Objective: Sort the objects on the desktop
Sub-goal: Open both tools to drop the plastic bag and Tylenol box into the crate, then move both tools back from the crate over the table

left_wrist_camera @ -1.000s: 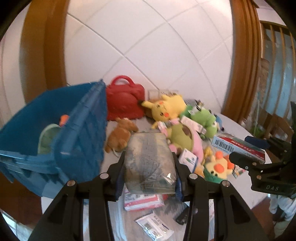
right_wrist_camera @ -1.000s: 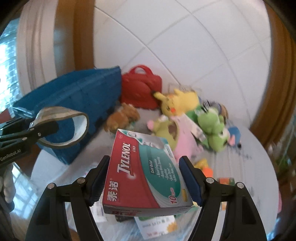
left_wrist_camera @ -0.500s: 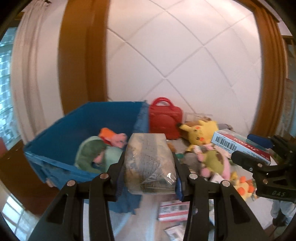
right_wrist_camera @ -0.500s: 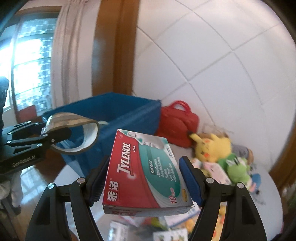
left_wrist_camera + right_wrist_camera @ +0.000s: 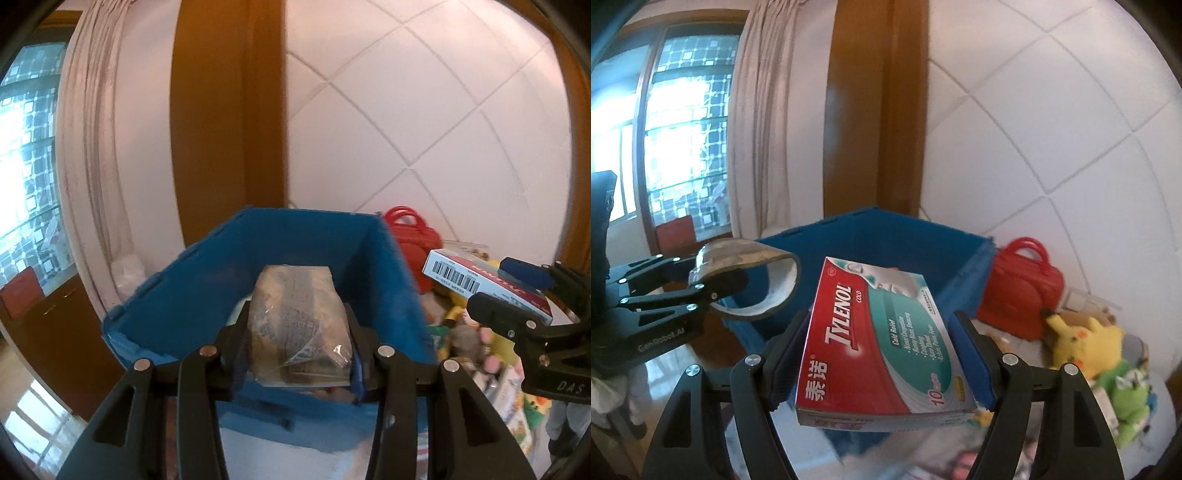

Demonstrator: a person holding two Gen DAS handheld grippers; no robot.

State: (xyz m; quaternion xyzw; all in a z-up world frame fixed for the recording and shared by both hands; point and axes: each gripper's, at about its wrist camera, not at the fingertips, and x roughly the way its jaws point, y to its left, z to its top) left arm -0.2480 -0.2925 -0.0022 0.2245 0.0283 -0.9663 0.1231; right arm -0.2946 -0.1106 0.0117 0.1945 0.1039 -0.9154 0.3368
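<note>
My left gripper point(image 5: 297, 332) is shut on a clear plastic packet point(image 5: 297, 325) with a grey-brown printed content and holds it above the open blue bin point(image 5: 207, 266). In the right wrist view that packet point(image 5: 746, 277) curves out of the left gripper at the left. My right gripper point(image 5: 877, 354) is shut on a red and teal Tylenol box point(image 5: 879, 343), held in the air in front of the blue bin point(image 5: 960, 251). The same box point(image 5: 484, 284) shows at the right of the left wrist view.
A red toy bag point(image 5: 1023, 291) stands right of the bin against the white tiled wall. A yellow Pikachu plush point(image 5: 1082, 336) and a green plush point(image 5: 1123, 391) lie on the white table point(image 5: 1015, 343). More packets and plush toys point(image 5: 495, 373) lie at the right. A window and curtain are at the left.
Both grippers have swung left and up toward the blue bin with their loads. The bin now fills the centre of both views and the plush pile has slid off to the right.
</note>
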